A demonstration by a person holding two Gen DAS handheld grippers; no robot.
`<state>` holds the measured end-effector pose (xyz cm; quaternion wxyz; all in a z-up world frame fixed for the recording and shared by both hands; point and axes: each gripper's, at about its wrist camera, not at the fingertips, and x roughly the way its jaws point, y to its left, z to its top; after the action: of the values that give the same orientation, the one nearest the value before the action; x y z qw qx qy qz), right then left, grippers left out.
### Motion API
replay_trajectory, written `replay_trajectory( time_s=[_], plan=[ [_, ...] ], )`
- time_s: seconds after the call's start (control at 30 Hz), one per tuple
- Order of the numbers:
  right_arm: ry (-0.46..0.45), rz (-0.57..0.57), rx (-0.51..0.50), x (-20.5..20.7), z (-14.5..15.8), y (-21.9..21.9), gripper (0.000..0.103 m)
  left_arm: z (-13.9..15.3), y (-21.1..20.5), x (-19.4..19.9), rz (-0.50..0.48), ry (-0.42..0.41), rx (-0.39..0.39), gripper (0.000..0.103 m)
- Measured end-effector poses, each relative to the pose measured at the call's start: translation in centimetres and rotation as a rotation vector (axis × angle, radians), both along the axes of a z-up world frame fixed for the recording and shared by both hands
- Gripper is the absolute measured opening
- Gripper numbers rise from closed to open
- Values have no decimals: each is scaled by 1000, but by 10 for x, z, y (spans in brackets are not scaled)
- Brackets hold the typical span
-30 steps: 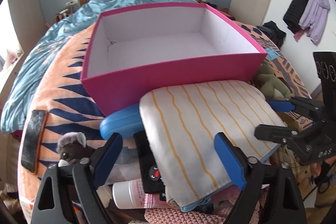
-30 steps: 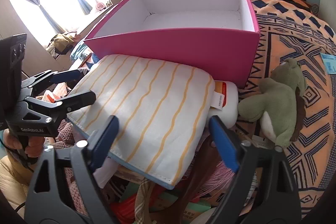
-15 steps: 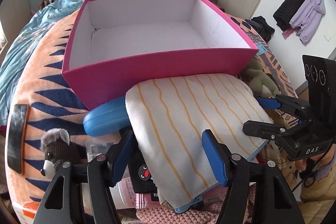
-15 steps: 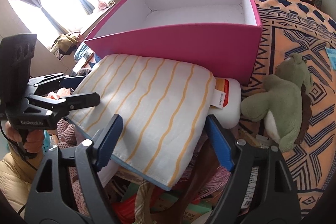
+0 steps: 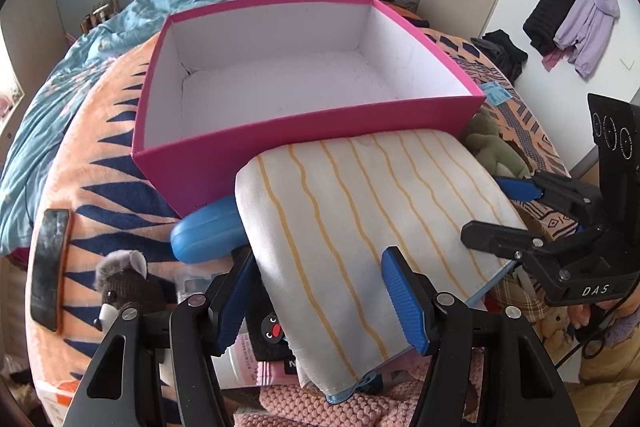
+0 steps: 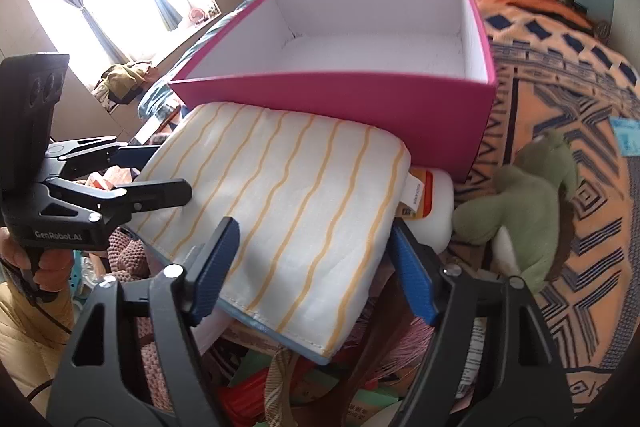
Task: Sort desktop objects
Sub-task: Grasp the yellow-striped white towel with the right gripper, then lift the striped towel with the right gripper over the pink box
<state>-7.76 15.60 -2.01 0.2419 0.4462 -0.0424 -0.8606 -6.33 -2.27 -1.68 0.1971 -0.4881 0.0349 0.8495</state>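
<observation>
A white folded cloth with yellow stripes (image 5: 360, 219) lies on a pile of objects in front of an open pink box (image 5: 304, 131), whose white inside is bare. My left gripper (image 5: 320, 291) is open, its blue pads on either side of the cloth's near corner. My right gripper (image 6: 312, 267) is open around the cloth's (image 6: 280, 195) other near edge. Each gripper shows in the other's view, at the cloth's side. The pink box (image 6: 360, 99) stands just beyond the cloth.
A blue case (image 5: 208, 231), a small brown plush (image 5: 128, 283), a black phone (image 5: 48, 259) and a pink knit (image 5: 360, 407) lie on the left. A green plush (image 6: 520, 211) and a white bottle (image 6: 434, 203) lie on the right. An orange patterned blanket (image 6: 560, 107) covers the bed.
Both grippers have risen and tilted a little, so the box looks further off. Both jaws have narrowed toward the cloth's edges. The cloth has not visibly moved.
</observation>
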Motion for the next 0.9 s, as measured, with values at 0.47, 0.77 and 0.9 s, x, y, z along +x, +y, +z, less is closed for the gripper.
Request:
replay_trajectory(
  time_s=[0.47,0.77,0.9],
  plan=[
    [52,-18,103,5,-1,-3,51,-1,-6,2,20,11,-8,53],
    [101,-18,101,15,12,-4,42,16,-11,11,37,59,8,53],
    [126,-12,90,19,22,-6,42,27,-13,15,41,88,15,53]
  ],
)
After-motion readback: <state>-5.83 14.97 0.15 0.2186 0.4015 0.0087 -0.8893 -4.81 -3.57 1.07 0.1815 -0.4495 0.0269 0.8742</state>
